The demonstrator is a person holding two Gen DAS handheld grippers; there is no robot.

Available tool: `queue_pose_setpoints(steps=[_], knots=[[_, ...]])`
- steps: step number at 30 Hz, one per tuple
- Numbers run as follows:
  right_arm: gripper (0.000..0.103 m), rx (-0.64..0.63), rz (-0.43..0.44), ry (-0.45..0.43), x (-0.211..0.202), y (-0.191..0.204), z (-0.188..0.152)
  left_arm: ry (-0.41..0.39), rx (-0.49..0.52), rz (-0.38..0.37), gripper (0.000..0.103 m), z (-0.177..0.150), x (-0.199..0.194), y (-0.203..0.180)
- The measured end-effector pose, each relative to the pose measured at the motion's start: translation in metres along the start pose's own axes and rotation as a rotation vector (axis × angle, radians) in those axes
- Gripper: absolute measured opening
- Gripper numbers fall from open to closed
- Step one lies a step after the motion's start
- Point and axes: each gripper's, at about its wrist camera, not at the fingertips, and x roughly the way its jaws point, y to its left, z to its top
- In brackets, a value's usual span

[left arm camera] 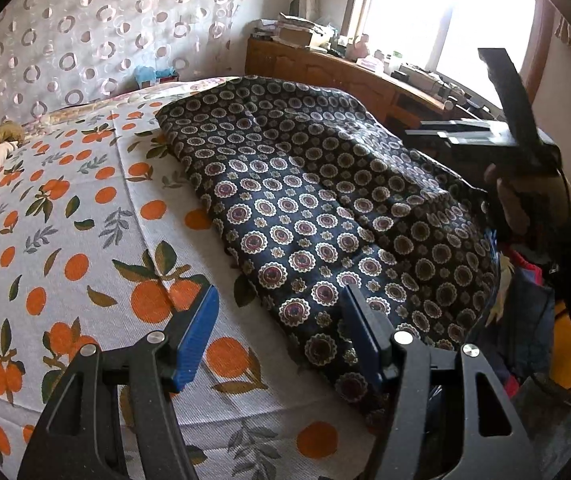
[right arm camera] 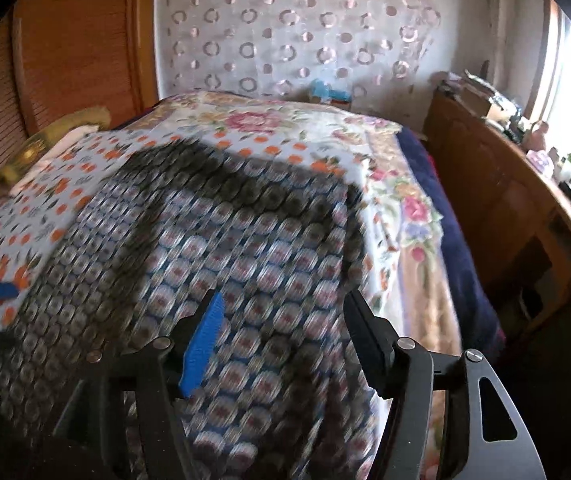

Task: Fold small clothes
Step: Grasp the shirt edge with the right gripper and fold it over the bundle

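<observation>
Left gripper (left arm camera: 279,312): jaws apart, nothing held, poised over the near edge of a dark medallion-print garment (left arm camera: 325,208) lying folded on an orange-print sheet (left arm camera: 65,240). Right gripper (right arm camera: 281,320): jaws likewise apart and empty, above the same garment, which spreads directly below and ahead of it; view blurred. Beyond the garment: floral bedspread (right arm camera: 397,184), circle-pattern curtain (right arm camera: 285,32), wooden cabinet (right arm camera: 497,200) to the right under a window.

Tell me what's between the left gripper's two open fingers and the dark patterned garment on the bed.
Only bare orange-print bedsheet, seen in the left wrist view; the left gripper hovers at the dark patterned garment near edge.
</observation>
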Motion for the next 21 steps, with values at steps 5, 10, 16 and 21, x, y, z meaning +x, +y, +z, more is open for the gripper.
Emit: queue_pose_setpoints(steps=[5,10,16,21], knots=[[0.064,0.01,0.046,0.015,-0.013,0.006,-0.024,0.013,-0.001,0.013,0.064,0.0,0.002,0.001],[0.064,0.0,0.05,0.024,-0.019,0.018,-0.037,0.016,0.006,0.018,0.064,-0.001,0.002,0.0],[0.067,0.003,0.049,0.052,-0.006,0.025,-0.055,0.028,0.027,0.034,0.064,-0.004,0.0,-0.001],[0.082,0.001,0.063,0.015,-0.004,0.03,-0.066,0.038,0.033,0.042,0.064,-0.007,-0.003,-0.001]])
